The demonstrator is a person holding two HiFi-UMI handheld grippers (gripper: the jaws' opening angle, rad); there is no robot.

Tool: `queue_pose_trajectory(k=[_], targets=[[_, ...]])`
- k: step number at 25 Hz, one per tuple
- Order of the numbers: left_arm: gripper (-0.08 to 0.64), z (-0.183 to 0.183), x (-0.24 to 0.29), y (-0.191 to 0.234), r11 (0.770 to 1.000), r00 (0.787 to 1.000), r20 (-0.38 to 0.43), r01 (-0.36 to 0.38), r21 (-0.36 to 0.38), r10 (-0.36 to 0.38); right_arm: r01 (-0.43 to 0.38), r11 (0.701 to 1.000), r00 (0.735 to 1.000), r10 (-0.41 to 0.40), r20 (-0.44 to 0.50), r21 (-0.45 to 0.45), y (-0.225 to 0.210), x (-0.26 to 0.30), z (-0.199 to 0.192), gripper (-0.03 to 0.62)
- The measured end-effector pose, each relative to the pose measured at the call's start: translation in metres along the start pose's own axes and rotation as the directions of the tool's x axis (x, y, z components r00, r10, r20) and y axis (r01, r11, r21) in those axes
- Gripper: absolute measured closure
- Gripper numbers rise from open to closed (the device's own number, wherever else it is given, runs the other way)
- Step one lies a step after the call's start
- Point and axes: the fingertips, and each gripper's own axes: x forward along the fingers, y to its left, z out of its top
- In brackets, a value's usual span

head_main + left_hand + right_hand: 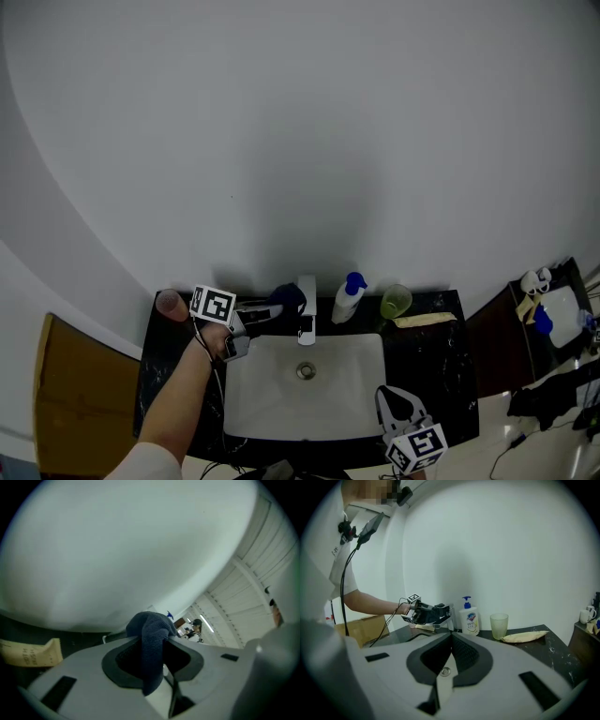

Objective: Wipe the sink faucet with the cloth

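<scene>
A dark blue cloth [288, 298] [152, 639] is bunched between the jaws of my left gripper [274, 311] [154, 660], which is shut on it. The cloth sits against the left side of the white faucet [307, 319] [449, 615] at the back of the sink [272, 398]. In the left gripper view the cloth hides most of the faucet. My right gripper [394, 394] [451, 637] hovers over the sink's front right corner, apart from the faucet. Its jaw tips meet and hold nothing. The drain [445, 671] shows below them.
Right of the faucet on the black counter [441, 356] stand a soap pump bottle [348, 298] [468, 616], a green cup [396, 301] [498, 625] and a cream pouch [424, 320] [525, 637]. A pink cup [170, 302] stands at the back left. A cardboard box [80, 394] sits left of the counter.
</scene>
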Motion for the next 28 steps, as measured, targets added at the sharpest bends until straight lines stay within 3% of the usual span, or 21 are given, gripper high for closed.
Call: queue_pose_trajectory(k=[2, 6, 8, 11, 13, 15, 18, 20, 22, 25, 28], targets=[[0.442, -0.008, 0.010, -0.006, 0.999, 0.999, -0.030, 0.031, -0.007, -0.031, -0.001, 1.000, 1.000, 0.001, -0.003, 0.000, 0.001, 0.001, -0.001, 0.586], [0.442, -0.004, 0.025, 0.002, 1.000, 1.000, 0.002, 0.013, -0.019, -0.013, -0.008, 1.000, 1.000, 0.008, 0.005, 0.000, 0.003, 0.004, 0.001, 0.586], [0.442, 0.002, 0.017, 0.010, 0.999, 0.999, 0.039, -0.036, -0.011, 0.037, -0.007, 1.000, 1.000, 0.007, 0.006, 0.002, 0.002, 0.004, 0.000, 0.586], [0.442, 0.021, -0.013, 0.030, 0.989, 0.976, 0.163, -0.143, -0.028, 0.145, -0.007, 1.000, 1.000, 0.007, -0.001, 0.004, 0.001, 0.003, -0.002, 0.586], [0.442, 0.020, -0.027, 0.022, 0.989, 0.978, 0.162, -0.141, 0.034, 0.134, -0.009, 1.000, 1.000, 0.009, -0.007, 0.003, 0.002, 0.004, -0.001, 0.586], [0.442, 0.005, -0.033, 0.008, 0.968, 0.983, 0.103, -0.168, 0.186, 0.151, -0.012, 1.000, 1.000, 0.012, -0.004, 0.003, 0.003, 0.005, -0.001, 0.586], [0.442, -0.034, -0.040, 0.002, 0.873, 0.957, 0.059, -0.283, 0.397, 0.284, -0.012, 1.000, 1.000, 0.012, -0.002, 0.003, 0.003, 0.003, -0.001, 0.586], [0.442, -0.063, -0.039, 0.008, 0.788, 0.926, 0.074, -0.354, 0.504, 0.369, -0.010, 1.000, 1.000, 0.010, -0.007, 0.002, 0.002, 0.001, -0.003, 0.586], [0.443, -0.088, -0.032, 0.022, 0.689, 0.893, 0.094, -0.403, 0.603, 0.440, -0.008, 1.000, 1.000, 0.008, -0.016, 0.001, 0.001, -0.001, -0.007, 0.586], [0.443, -0.101, -0.012, 0.046, 0.576, 0.861, 0.121, -0.428, 0.696, 0.494, -0.006, 1.000, 0.999, 0.005, -0.041, -0.005, 0.003, -0.002, -0.011, 0.586], [0.443, -0.080, 0.010, 0.053, 0.465, 0.843, 0.201, -0.456, 0.759, 0.499, -0.006, 1.000, 0.998, 0.006, -0.068, -0.006, 0.008, -0.004, -0.018, 0.586]])
